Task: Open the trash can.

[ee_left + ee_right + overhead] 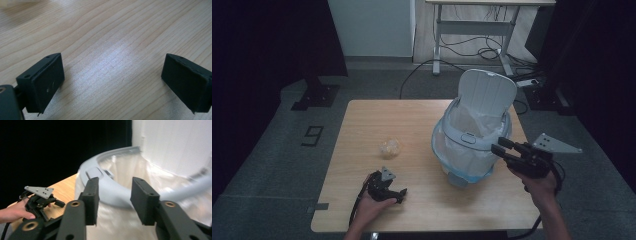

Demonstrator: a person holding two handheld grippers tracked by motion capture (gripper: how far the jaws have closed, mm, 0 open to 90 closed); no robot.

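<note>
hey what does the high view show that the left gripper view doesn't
High view alone: the lidded bin with its lid up and a plastic liner, a small yellowish crumpled thing on the wood, the right gripper by the bin's rim, floor and cables beyond. Left gripper view alone: a close look between the left gripper jaws, open with nothing between them. Both: the wooden table.

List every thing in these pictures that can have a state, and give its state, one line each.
Bin: upright on the table, lined with a clear bag.
Bin lid: flipped up, open.
Yellowish crumpled piece: loose on the table, untouched.
Left tool: jaws wide apart, nothing between them, low over the wood.
Right tool: jaws apart, empty, at the bin's rim.
</note>
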